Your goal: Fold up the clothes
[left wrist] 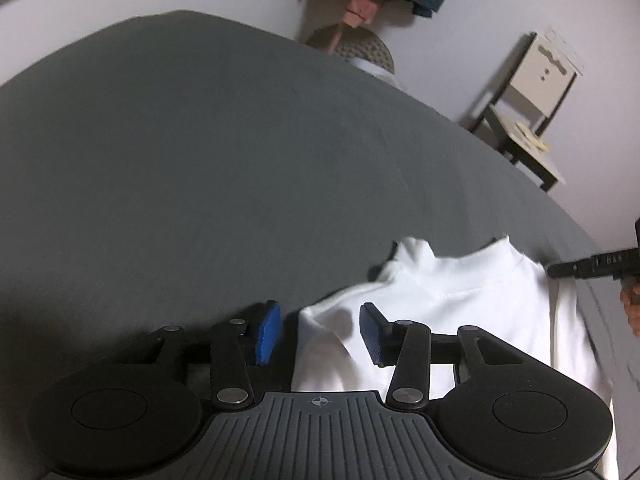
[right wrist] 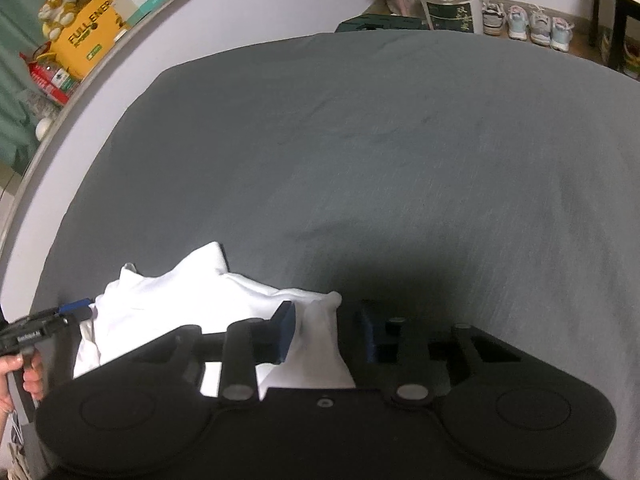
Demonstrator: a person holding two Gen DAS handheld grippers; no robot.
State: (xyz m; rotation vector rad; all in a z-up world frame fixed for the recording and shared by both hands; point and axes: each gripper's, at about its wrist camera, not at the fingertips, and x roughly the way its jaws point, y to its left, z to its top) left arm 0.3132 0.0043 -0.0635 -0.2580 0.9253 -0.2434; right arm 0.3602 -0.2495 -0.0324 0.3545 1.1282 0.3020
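A white garment lies on the grey bed sheet near the front edge. My left gripper is open, its blue pads straddling the garment's left corner, with cloth between them. My right gripper is open too, with a raised white corner of the garment standing between its fingers. The right gripper also shows at the far right of the left wrist view, at the garment's other side. The left gripper shows at the left edge of the right wrist view.
The grey sheet spreads wide beyond the garment. A small chair stands by the wall at the right. A white bin and shoes sit past the bed's far edge. Boxes line a shelf at left.
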